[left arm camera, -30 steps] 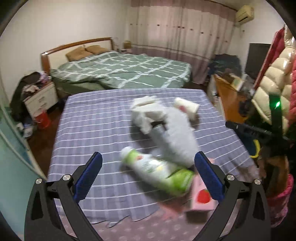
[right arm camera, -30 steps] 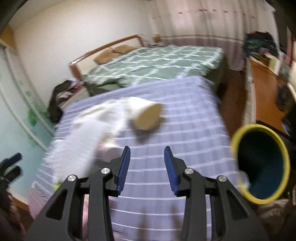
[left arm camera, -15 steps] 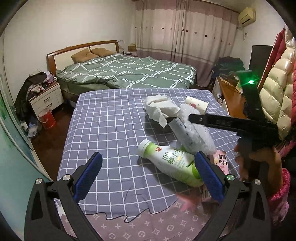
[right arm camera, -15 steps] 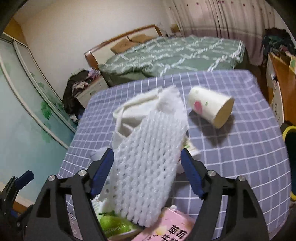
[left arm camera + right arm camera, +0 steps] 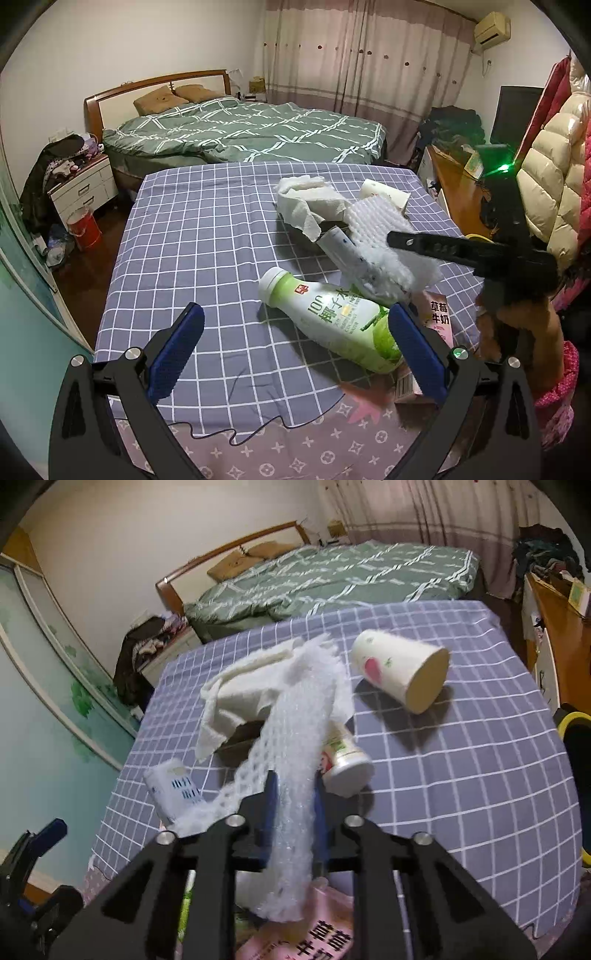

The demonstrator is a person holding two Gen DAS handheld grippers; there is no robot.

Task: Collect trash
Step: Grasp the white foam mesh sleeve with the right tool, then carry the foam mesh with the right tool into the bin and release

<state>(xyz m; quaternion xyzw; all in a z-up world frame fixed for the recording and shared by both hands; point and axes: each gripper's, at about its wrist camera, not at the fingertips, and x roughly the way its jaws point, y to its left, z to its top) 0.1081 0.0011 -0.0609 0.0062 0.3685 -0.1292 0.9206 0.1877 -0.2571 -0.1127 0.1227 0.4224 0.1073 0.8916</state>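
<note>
My right gripper (image 5: 293, 805) is shut on a white foam net sleeve (image 5: 299, 746), which also shows in the left wrist view (image 5: 384, 236). My left gripper (image 5: 295, 339) is open and empty, above the near part of the checked table. A green and white bottle (image 5: 332, 317) lies on its side between its fingers' far ends. A crumpled paper towel (image 5: 306, 203), a paper cup (image 5: 399, 672) on its side, a small yogurt cup (image 5: 343, 757) and a pink milk carton (image 5: 439, 317) lie on the cloth.
A yellow-rimmed bin (image 5: 576, 731) stands at the table's right side. A green bed (image 5: 251, 136) is behind the table, a wooden desk (image 5: 454, 192) to the right, and a nightstand (image 5: 81, 188) with a red bucket (image 5: 85, 229) to the left.
My right gripper has closed on the foam net sleeve, which it earlier straddled with open jaws. My left gripper stays open and has barely moved.
</note>
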